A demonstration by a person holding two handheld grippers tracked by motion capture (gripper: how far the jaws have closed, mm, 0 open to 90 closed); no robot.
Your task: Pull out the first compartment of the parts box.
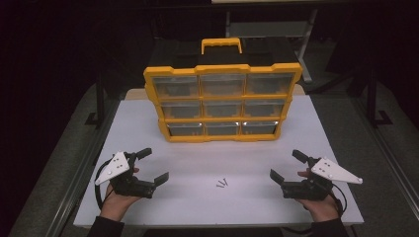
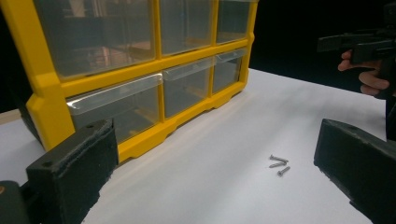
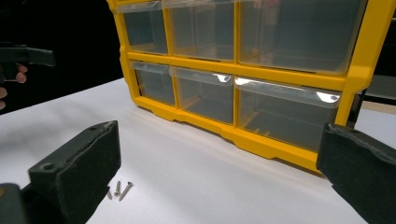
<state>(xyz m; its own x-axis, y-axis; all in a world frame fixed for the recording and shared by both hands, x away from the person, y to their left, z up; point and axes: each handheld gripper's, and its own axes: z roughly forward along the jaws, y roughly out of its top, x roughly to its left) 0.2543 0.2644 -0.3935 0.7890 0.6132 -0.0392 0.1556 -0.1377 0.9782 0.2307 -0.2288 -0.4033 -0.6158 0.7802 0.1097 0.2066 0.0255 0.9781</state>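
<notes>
No readable text, label, brand or number on yellow drawer organizer (image 1: 222, 101) or white table (image 1: 207, 158).

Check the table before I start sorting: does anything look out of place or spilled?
Only the screws: three lie loose on the white table, between the open left gripper and right gripper, outside the drawer organizer. All its drawers look shut.

Open tabletop (image 1: 148, 128) betw. both grippers, 3 loose screws (image 1: 222, 183) mid-path; yellow drawer cabinet (image 1: 222, 101) blocking far side.
</notes>
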